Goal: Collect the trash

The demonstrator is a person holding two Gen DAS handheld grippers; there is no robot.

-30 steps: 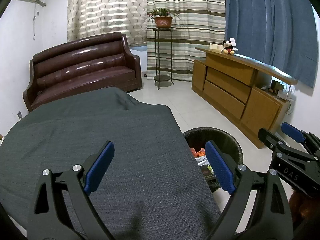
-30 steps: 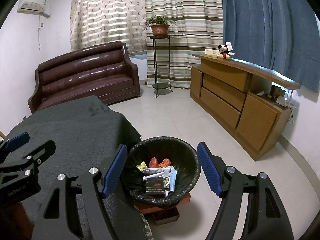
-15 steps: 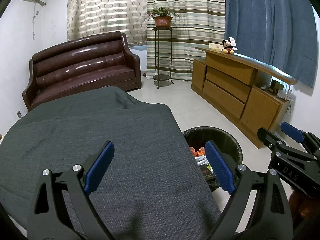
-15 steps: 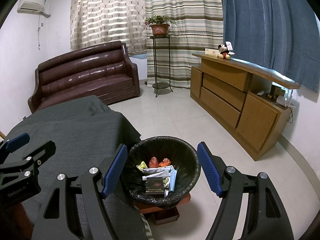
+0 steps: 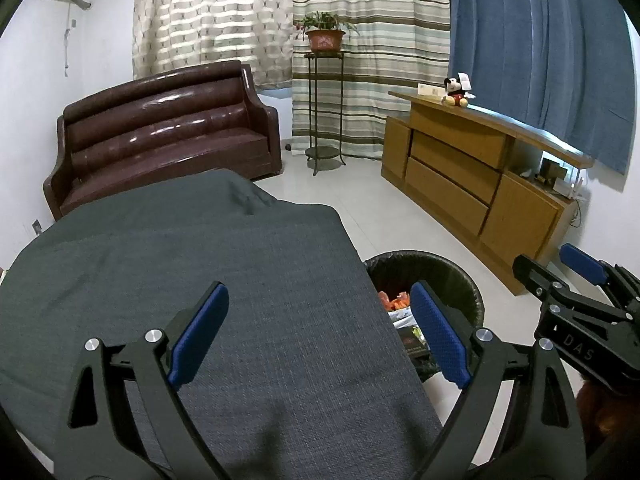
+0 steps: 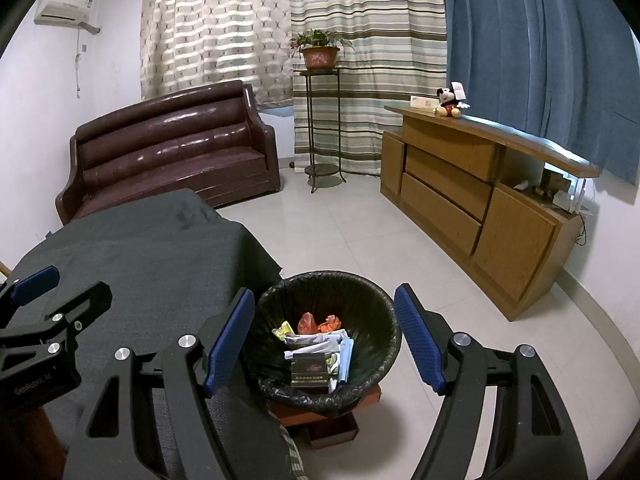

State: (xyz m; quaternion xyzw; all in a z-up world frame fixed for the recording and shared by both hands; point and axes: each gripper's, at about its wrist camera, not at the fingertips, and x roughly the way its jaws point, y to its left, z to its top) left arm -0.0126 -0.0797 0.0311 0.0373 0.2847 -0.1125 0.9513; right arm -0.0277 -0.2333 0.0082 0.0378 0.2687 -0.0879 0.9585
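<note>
The left gripper (image 5: 318, 334) hangs over the grey cloth-covered table (image 5: 180, 272) with its jaws spread wide and nothing between the blue pads. The right gripper (image 6: 324, 340) also stands well open and holds nothing; its jaws frame the bin (image 6: 384, 312) from above. The bin is lined with a black bag and rests on a low reddish-brown stand (image 6: 332, 426), just beside the table's right edge. Inside it lies the trash (image 6: 316, 350): flat packets, a dark box, and red and orange wrappers, piled in the bottom of the liner. No loose trash shows on the tabletop or on the tiled floor (image 6: 360, 232) within either view. Judged from this, the collecting step appears complete or nearly so, with both tools idle after deposit. The next move calls for a check of the table and floor for anything left; if none is found, the liner rim can be gathered for removal, which needs one gripper lowered to the rim. Farther off stand a brown sofa (image 5: 160, 136), a plant stand (image 5: 325, 112) and a wooden sideboard (image 5: 472, 176).
</note>
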